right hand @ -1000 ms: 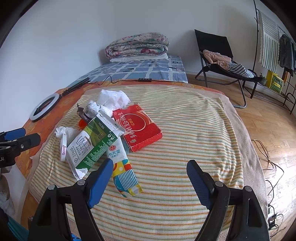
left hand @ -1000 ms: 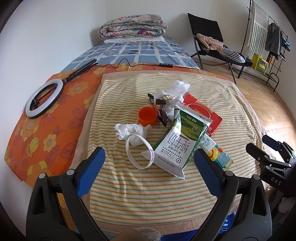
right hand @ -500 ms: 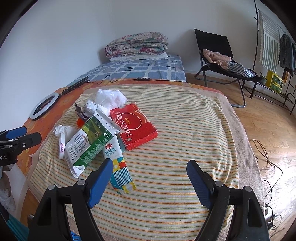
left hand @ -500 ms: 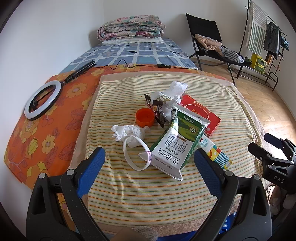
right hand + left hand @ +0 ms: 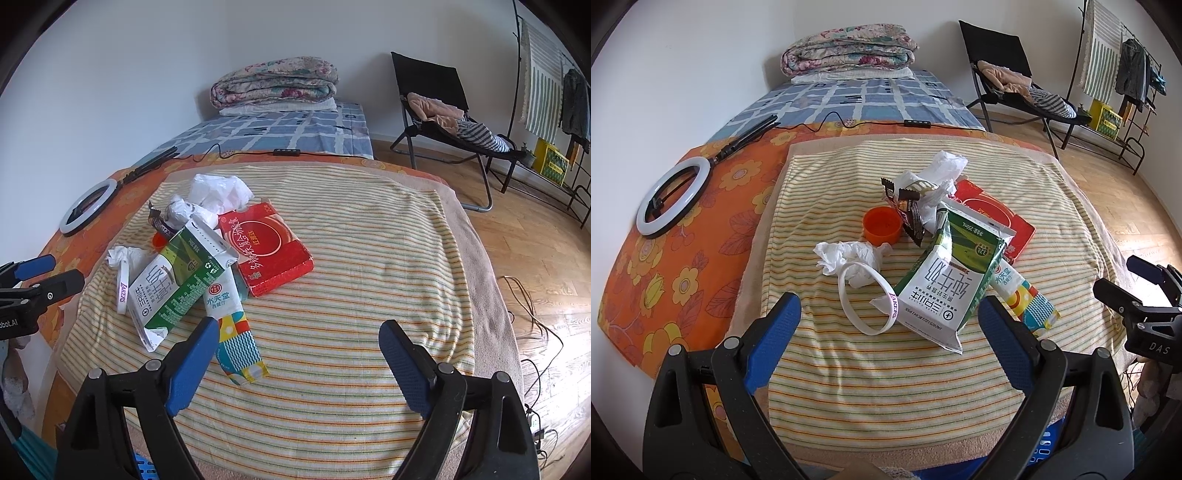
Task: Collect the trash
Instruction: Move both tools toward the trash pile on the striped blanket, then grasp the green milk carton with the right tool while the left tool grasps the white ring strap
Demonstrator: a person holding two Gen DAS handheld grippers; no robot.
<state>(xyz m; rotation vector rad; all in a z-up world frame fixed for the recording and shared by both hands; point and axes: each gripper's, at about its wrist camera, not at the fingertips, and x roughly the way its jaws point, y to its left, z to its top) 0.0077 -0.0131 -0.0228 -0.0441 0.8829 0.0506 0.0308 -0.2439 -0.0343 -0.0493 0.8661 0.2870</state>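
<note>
Piled on the towel point(image 5: 908, 387): milk carton point(image 5: 945, 288) atop box point(image 5: 993, 218), wristband point(image 5: 864, 302) and tissue point(image 5: 849, 258) left, cup point(image 5: 881, 225) behind.

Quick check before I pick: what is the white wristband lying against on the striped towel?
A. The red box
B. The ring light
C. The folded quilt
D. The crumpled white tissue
D: in the left wrist view the white wristband loops around the near edge of the crumpled white tissue, beside the green milk carton; the red box lies beyond the carton.
</note>
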